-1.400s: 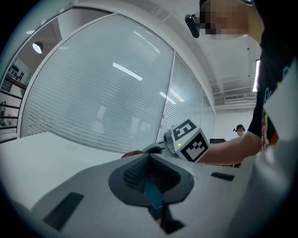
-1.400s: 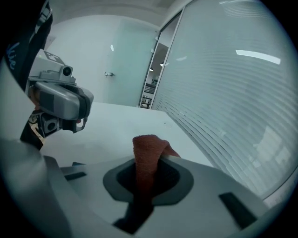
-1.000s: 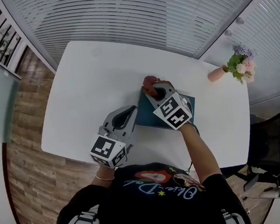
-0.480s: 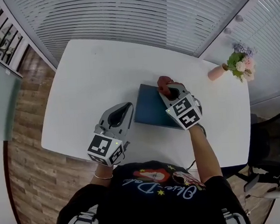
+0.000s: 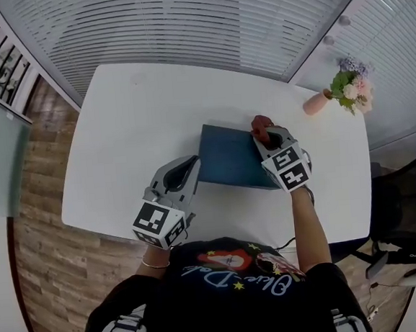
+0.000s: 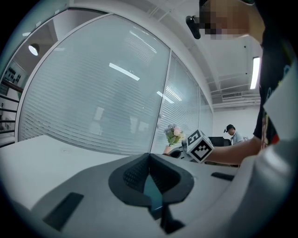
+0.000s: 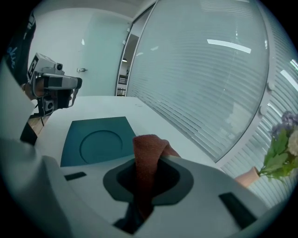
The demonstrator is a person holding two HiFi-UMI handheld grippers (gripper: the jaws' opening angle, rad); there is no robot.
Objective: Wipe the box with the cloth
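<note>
Right gripper (image 5: 264,133) has carried the cloth (image 5: 261,124) along the far edge of the box (image 5: 229,158) to its far right corner; left gripper (image 5: 191,163) unmoved.
Right jaws are clenched on the red cloth; left jaws are closed on the box's left edge, steadying it on the table (image 5: 118,133). Judgement: keep the cloth flat against the lid, overlap passes, and stop short of running off the corner. Bare table surrounds the box; the flower vase (image 5: 317,104) stands well apart to the right.

cloth (image 5: 261,124) swept right, reaching box (image 5: 229,161) edge
</note>
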